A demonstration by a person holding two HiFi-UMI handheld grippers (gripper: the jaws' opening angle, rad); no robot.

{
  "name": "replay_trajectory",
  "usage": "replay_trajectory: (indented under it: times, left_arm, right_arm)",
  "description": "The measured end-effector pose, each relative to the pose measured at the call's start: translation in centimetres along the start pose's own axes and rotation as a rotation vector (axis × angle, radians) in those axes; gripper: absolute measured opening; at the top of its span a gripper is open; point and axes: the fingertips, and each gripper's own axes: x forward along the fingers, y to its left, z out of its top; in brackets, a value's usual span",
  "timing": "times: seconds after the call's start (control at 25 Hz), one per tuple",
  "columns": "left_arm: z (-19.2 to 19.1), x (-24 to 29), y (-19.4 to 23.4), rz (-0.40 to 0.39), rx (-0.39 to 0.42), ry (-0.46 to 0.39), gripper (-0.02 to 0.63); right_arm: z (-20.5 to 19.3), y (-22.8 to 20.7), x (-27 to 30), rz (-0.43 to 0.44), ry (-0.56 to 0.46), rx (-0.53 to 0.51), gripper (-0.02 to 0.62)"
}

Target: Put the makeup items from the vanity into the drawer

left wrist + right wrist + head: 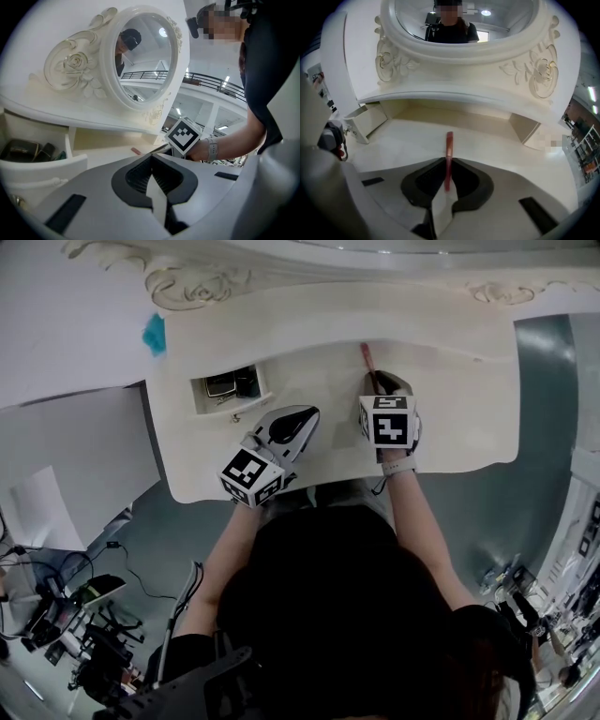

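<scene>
The right hand-held gripper [448, 163] is clamped on a slim red makeup pencil [449, 143], jaws pinched narrow around its near end. The rest of the stick pokes forward over the white vanity bench [450, 409], toward the back. Whether its tip touches the surface, I cannot tell.

Over on the left, the left hand-held gripper [152, 160] has its jaws closed together with nothing between them, just beside the right one above the bench's front edge.

The small white open drawer [232, 401] sits at the bench's left end, well apart from the pencil, with dark makeup items [232, 383] inside. An oval mirror in a white carved frame [140, 61] rises behind.
</scene>
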Motion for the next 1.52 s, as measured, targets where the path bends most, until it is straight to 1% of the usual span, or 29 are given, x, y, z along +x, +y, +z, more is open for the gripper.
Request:
replay_trajectory:
  times: [0.08, 0.24, 0.48, 0.68, 0.84, 1.08, 1.28, 1.52]
  left_arm:
    - [-0.1, -0.3, 0.0, 0.004, 0.0, -0.004, 0.012]
    - [-0.1, -0.9, 0.0, 0.019, -0.005, -0.018, 0.012]
    - [-0.3, -2.6, 0.6, 0.052, -0.018, -0.044, 0.012]
    - [-0.3, -4.4, 1.6, 0.101, -0.029, -0.074, 0.012]
    - [-0.2, -6.1, 2.7, 0.142, -0.041, -0.1, 0.012]
    - [-0.1, -8.7, 4.1, 0.208, -0.057, -0.144, 0.012]
    - [-0.1, -11.4, 5.5, 0.267, -0.072, -0.176, 0.012]
    - [-0.6, -14.1, 7.0, 0.347, -0.099, -0.211, 0.012]
  right_arm:
    - [-0.2, 0.5, -0.2, 0.036, 0.004, -0.021, 0.054]
    - [-0.3, 2.2, -1.2, 0.14, -0.009, -0.011, 0.054]
    - [1.6, 6.7, -3.3, 0.253, -0.052, -0.094, 0.054]
    - [4.1, 11.2, -4.8, 0.359, -0.096, -0.169, 0.054]
    - [5.5, 15.3, -5.6, 0.453, -0.12, -0.255, 0.054]
    - [6.7, 20.8, -6.2, 0.564, -0.137, -0.438, 0.054]
    - [7.2, 24.3, -6.1, 0.633, -0.111, -0.545, 0.054]
    - [7.4, 26.5, -5.1, 0.684, -0.046, -0.666, 0.054]
